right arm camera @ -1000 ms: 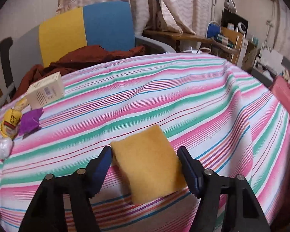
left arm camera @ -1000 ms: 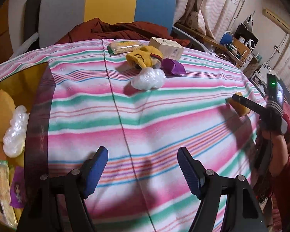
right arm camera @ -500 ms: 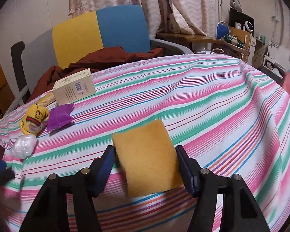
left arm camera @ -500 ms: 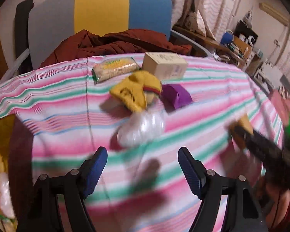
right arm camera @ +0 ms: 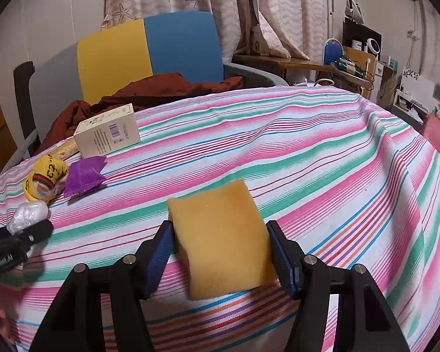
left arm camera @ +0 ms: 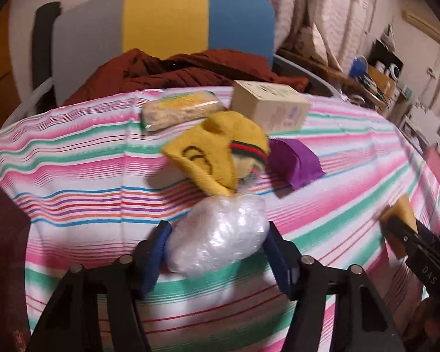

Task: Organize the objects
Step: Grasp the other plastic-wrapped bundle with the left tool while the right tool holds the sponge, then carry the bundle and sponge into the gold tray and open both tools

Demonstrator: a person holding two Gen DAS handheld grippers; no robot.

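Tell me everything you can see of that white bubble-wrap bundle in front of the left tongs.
The white bubble-wrap bundle is a crumpled, glossy, translucent plastic lump, roughly oval, lying on the striped tablecloth. It sits between the blue pads of the left tongs, which flank both its sides; whether they are pressing it is unclear. Its far edge meets the yellow sock. From the right wrist view it shows as a small shiny wad at the tip of the left tongs.
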